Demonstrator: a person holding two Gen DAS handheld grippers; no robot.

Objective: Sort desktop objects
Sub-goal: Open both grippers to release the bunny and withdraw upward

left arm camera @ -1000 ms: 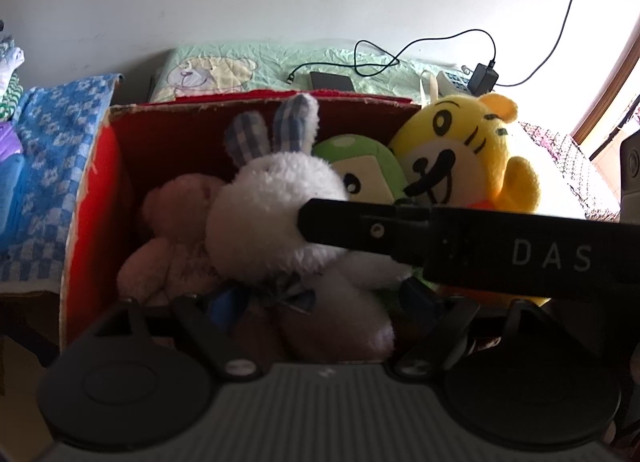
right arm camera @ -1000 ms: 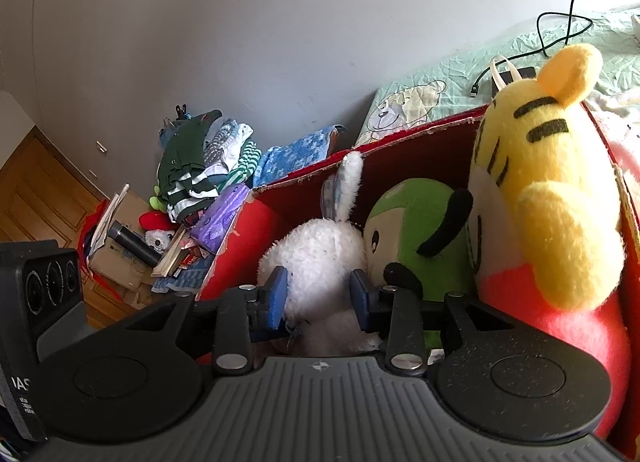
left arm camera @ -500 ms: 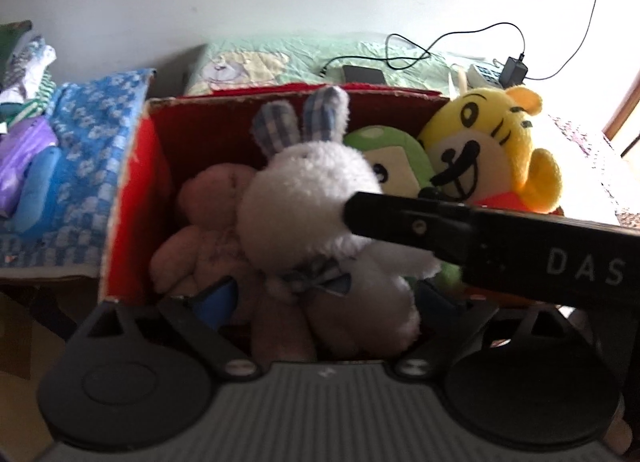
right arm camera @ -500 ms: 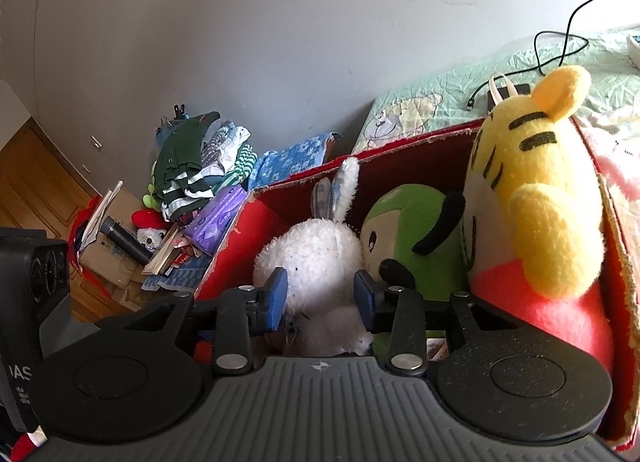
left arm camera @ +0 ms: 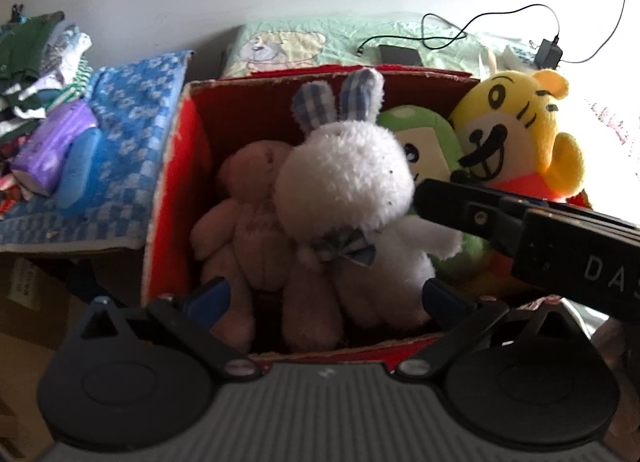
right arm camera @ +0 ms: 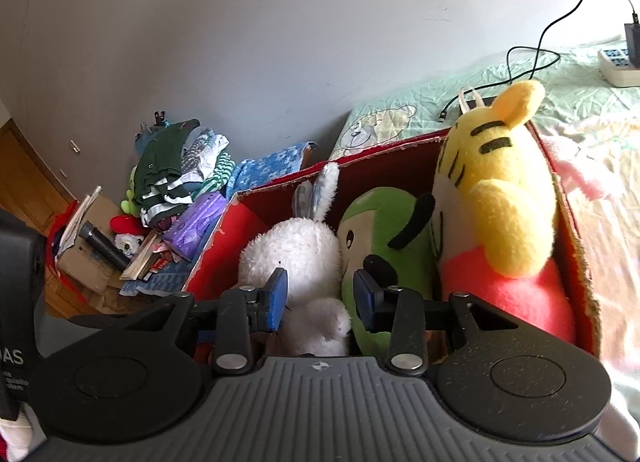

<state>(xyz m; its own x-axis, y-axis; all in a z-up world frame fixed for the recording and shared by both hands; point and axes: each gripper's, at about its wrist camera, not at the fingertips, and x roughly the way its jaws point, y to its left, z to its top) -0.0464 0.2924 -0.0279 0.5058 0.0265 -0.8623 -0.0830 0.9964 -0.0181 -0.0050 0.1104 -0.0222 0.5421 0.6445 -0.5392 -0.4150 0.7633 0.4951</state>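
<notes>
Rabbit [right arm camera: 294, 250] sits between open right claw [right arm camera: 320, 298] fingers.

Four plush toys [left arm camera: 344, 181] pack the red box [left arm camera: 176, 197], leaving little free room.

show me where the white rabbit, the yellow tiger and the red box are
white rabbit [left arm camera: 346, 171], left wrist view, on its fluffy head.
yellow tiger [right arm camera: 508, 205], right wrist view, on its yellow arm.
red box [left arm camera: 182, 197], left wrist view, on its left inner wall.
</notes>
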